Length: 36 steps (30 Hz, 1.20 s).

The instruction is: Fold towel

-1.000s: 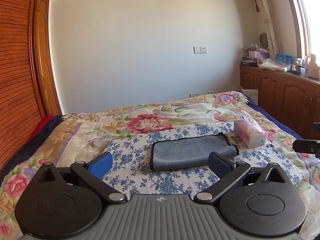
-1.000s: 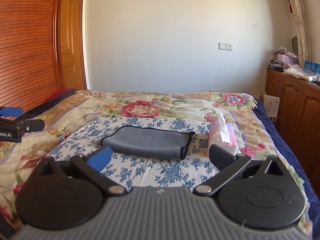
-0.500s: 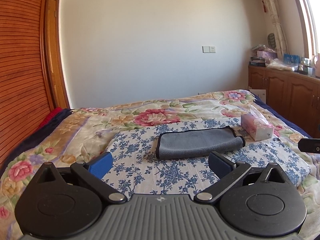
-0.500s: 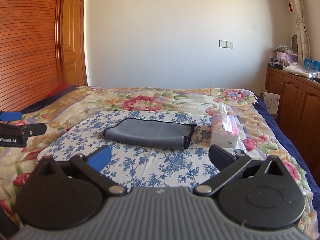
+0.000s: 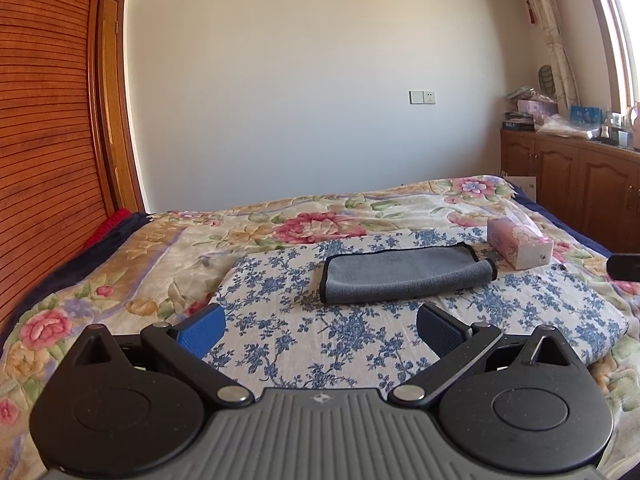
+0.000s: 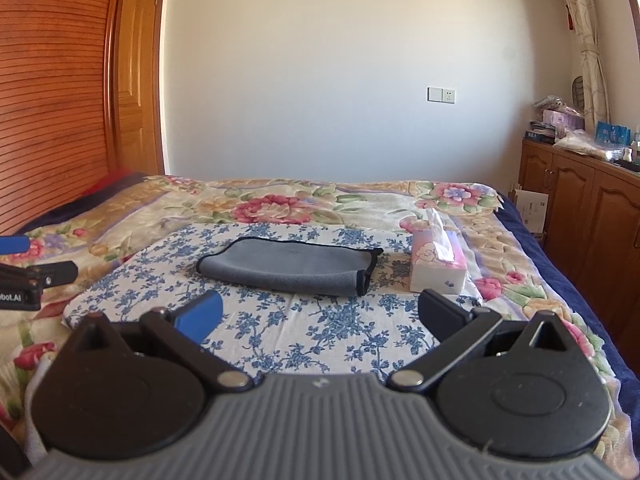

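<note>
A grey towel with black edging lies folded on a blue-flowered white cloth on the bed. It also shows in the right wrist view. My left gripper is open and empty, held back from the towel's near edge. My right gripper is open and empty, also short of the towel. The left gripper's tip shows at the left edge of the right wrist view. The right gripper's tip shows at the right edge of the left wrist view.
A pink tissue box stands right of the towel, also in the right wrist view. A floral quilt covers the bed. Wooden cabinets line the right wall. A slatted wooden wardrobe stands on the left.
Both grippers have drawn back and risen a little from the towel, which now looks farther off. The towel and tissue box lie unmoved. Both stay open.
</note>
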Motion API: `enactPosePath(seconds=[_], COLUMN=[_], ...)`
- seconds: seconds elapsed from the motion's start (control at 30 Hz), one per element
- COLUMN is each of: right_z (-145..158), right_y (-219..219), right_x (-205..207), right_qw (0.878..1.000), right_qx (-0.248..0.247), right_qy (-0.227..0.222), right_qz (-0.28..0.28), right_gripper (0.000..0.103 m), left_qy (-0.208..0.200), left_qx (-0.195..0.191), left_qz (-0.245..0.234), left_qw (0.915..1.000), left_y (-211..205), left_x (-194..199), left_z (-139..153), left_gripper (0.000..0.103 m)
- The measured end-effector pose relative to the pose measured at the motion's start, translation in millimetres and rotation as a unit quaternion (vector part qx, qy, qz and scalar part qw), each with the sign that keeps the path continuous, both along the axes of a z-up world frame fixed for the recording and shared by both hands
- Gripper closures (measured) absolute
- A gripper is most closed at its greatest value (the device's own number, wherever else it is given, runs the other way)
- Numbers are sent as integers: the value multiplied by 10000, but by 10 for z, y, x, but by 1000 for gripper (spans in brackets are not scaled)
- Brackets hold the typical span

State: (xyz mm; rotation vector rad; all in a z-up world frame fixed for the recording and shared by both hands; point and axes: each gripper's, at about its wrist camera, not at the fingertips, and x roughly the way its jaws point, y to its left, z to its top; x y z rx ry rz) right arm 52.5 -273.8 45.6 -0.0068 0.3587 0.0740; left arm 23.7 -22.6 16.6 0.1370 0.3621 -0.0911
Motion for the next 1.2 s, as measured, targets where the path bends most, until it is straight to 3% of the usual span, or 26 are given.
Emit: enactPosePath(seconds=[0.43,1.2], right_z=[-34,-18], right_y=[-84,-139], right_x=[-22,-93], right_qw=[9994,9974], right_qx=[118,185], right_qy=[-167,-481], right_qz=[-272,-506], right_gripper=[0,0], left_qy=[-237,-583], left_qx=[43,-85], left_qz=[143,122], left_qw=[9996,9982], left_y=[95,132], left_x=[-48,-134], left_z=[-124,-63], left_gripper=[0,0])
